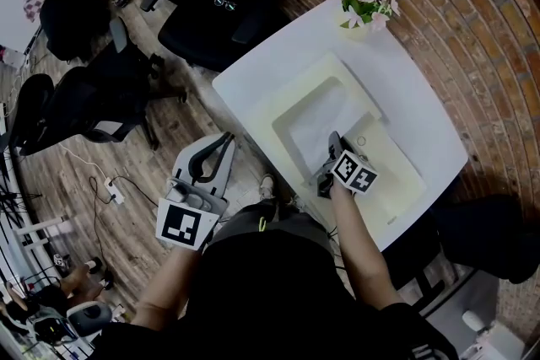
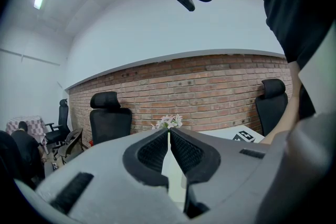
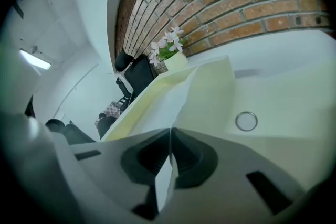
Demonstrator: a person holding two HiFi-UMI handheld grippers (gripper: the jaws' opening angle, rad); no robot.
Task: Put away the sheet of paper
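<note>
Right tongs [image 3: 169, 132] pinch thin white paper sheet [image 1: 319, 118] in pale-yellow plastic folder [image 1: 396, 174]; left tongs [image 2: 169, 136], 8 o'clock, closed, empty. One-sided pull may crease sheet.

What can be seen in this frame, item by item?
table: one, white, centre right
folder: one, pale yellow, lying open on the table
button: one, round, silver-rimmed, on the folder
sheet of paper: one, white, lying in the folder
flower pot: one, pink blooms, far corner of the table
chairs: several, black, on the floor left of the table
power strip: one, white, on the floor
left gripper: one, grey, shut, empty, off the table
right gripper: one, grey, shut on the sheet of paper
</note>
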